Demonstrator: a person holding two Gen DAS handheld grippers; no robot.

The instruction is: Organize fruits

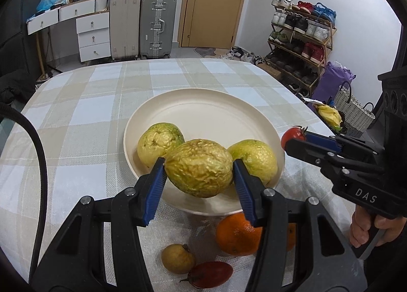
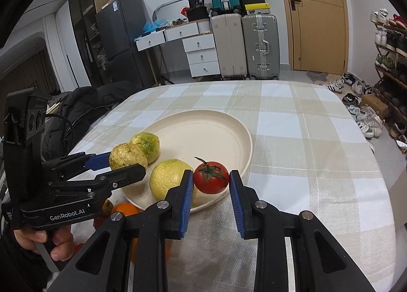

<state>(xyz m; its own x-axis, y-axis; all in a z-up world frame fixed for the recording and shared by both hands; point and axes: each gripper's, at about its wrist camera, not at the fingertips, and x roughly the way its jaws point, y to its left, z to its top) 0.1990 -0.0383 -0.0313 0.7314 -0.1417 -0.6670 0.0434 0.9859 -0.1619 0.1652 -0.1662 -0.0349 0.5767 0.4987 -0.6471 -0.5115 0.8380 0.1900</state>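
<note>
The left gripper (image 1: 199,175) has its jaws clamped on a wrinkled yellow-green guava (image 1: 199,167), held over the 6 o'clock rim of the cream plate (image 1: 203,104). Two more guavas lie on the plate, one at 8 o'clock (image 1: 159,140), one at 4 o'clock (image 1: 254,158). The right gripper (image 2: 211,180) grips a red tomato (image 2: 211,177) above the plate's near edge. On the checked bench (image 1: 76,119), an orange (image 1: 236,234), a small yellow fruit (image 1: 178,259) and a red fruit (image 1: 209,274) lie below the plate.
</note>
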